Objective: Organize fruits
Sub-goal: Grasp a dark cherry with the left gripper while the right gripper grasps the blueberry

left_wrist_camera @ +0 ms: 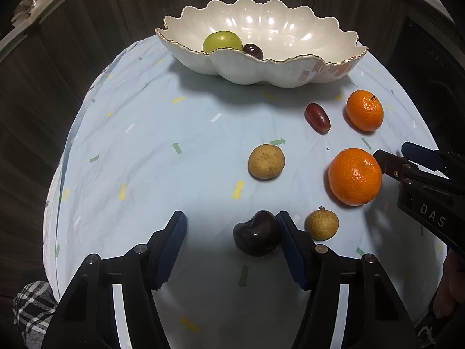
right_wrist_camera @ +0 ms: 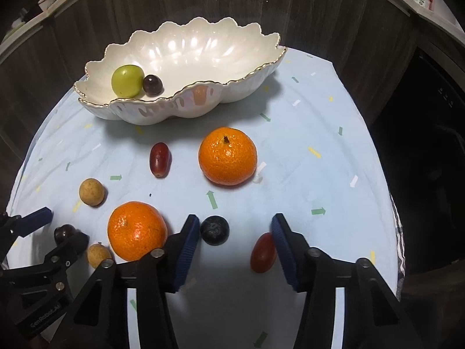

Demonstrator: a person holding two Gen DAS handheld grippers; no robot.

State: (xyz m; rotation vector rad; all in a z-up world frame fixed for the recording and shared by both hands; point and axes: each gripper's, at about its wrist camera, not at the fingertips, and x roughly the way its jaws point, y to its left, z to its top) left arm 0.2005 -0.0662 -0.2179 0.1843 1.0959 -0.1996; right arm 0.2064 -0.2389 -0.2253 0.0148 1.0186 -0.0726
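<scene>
The left gripper (left_wrist_camera: 231,222) points down at the bench (left_wrist_camera: 145,151), its fingers (left_wrist_camera: 174,244) apart with a dark cherry (left_wrist_camera: 257,232) lying between them: the cherry sits against the pad on the right side, while the other pad stands clear of it. Just beside that pad, outside the fingers, lies a small tan longan (left_wrist_camera: 322,223).

The right gripper (right_wrist_camera: 234,226) is likewise tilted down, fingers (right_wrist_camera: 186,250) apart. Between them rests a blueberry (right_wrist_camera: 214,229), touching or nearly touching the pad on the left side, and a red grape tomato (right_wrist_camera: 263,252) lies against the pad on the right; neither is clamped from both sides.

A little farther out, a near orange (right_wrist_camera: 136,230) sits between the two grippers, and in the left wrist view a fingertip of the right gripper reaches just to its edge. Beyond it lie a larger tan longan (right_wrist_camera: 91,191), a red oblong grape (right_wrist_camera: 159,159) and a far orange (right_wrist_camera: 227,155), all apart from one another on the pale blue cloth (right_wrist_camera: 305,145) that covers the bench.

At the far edge stands a white scalloped bowl (right_wrist_camera: 186,58) with a gold rim; a green fruit (right_wrist_camera: 128,80) and a dark grape (right_wrist_camera: 152,85) lie touching inside it, towards its left end
</scene>
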